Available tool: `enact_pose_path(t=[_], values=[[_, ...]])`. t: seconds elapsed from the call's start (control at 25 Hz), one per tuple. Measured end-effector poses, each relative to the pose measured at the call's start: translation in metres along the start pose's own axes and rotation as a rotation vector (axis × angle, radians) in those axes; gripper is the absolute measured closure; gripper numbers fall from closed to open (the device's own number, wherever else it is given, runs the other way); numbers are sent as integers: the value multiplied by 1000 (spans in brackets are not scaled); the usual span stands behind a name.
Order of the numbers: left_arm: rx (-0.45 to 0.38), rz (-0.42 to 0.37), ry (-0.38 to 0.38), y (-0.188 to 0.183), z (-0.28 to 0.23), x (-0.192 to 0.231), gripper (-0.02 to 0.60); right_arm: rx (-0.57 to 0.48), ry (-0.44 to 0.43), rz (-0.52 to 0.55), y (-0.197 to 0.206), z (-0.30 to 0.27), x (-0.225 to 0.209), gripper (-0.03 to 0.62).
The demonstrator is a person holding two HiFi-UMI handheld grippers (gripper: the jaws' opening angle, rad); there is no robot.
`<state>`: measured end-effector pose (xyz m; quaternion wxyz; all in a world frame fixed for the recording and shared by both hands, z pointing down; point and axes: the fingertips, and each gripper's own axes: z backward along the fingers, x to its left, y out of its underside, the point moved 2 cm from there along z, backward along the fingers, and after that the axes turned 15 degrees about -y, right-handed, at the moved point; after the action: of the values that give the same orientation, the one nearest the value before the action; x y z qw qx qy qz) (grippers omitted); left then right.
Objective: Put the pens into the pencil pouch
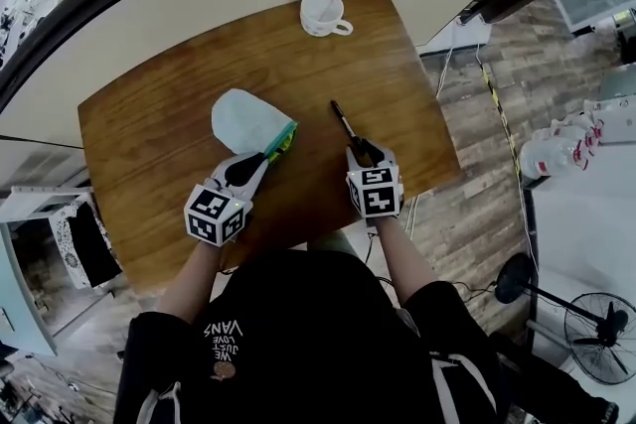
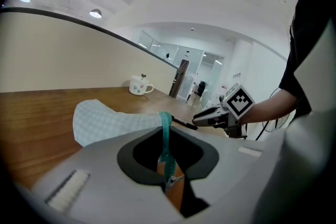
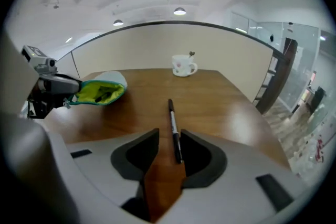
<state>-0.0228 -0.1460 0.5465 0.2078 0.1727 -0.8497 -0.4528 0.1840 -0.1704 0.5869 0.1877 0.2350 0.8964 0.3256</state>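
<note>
A pale blue pencil pouch [image 1: 246,121] with a teal zipper and lime lining lies on the wooden table [image 1: 149,124]. My left gripper [image 1: 261,161] is shut on its zipper edge [image 2: 166,136] and holds the mouth open toward the right. In the right gripper view, a dark item shows inside the pouch [image 3: 100,91]. A black pen [image 1: 344,123] lies flat on the table. My right gripper [image 1: 364,152] is open, with the near end of the pen [image 3: 174,131] between its jaws, close to the right one.
A white mug [image 1: 324,13] with a dark stick in it stands at the table's far edge. A cream wall runs behind the table. The table's right edge drops to plank flooring, where a fan [image 1: 596,323] stands.
</note>
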Motion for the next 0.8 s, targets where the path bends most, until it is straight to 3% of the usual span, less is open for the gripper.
enact_pose_path(t=[0.36,0.8], values=[[23,20,-25,7,-10,-6,535,70,-49,-6,28,-15,-20,490],[12,32,-32,7,-5,-3,536,41,-32,36,21,-7,-8,525]])
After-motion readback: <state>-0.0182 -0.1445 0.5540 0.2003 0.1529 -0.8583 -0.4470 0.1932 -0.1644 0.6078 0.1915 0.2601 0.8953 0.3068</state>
